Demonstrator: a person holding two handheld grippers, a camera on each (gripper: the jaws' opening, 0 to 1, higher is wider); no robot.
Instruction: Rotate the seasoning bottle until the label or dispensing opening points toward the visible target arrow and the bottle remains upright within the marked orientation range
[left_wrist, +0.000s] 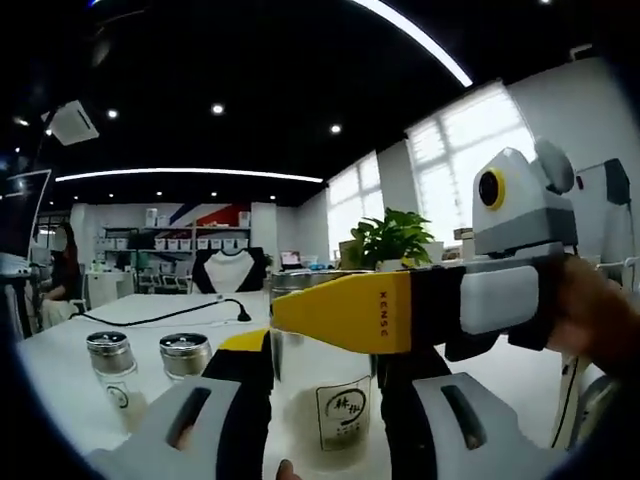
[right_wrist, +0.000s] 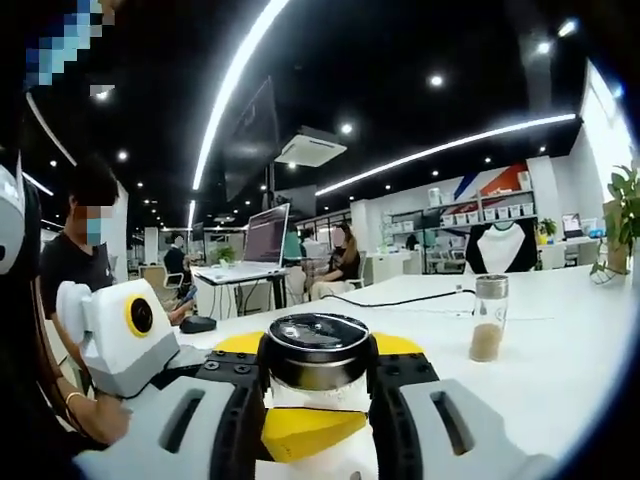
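The seasoning bottle (left_wrist: 335, 410) is a clear jar with pale contents, a square label facing the left gripper view and a dark round lid (right_wrist: 316, 338). It stands upright on the white table (left_wrist: 70, 380). My left gripper (left_wrist: 320, 362) has its jaws against the jar's body on both sides. My right gripper (right_wrist: 317, 346) is closed round the lid. In the left gripper view the right gripper (left_wrist: 345, 315) reaches in from the right, its yellow jaw across the jar's top. The left gripper (right_wrist: 300, 430) shows below the lid in the right gripper view.
Two small glass shakers (left_wrist: 112, 362) (left_wrist: 185, 355) with metal lids stand left of the jar. A black cable (left_wrist: 160, 316) crosses the table and a potted plant (left_wrist: 390, 238) stands behind. A tall spice bottle (right_wrist: 487, 318) stands to the right. People sit at desks behind.
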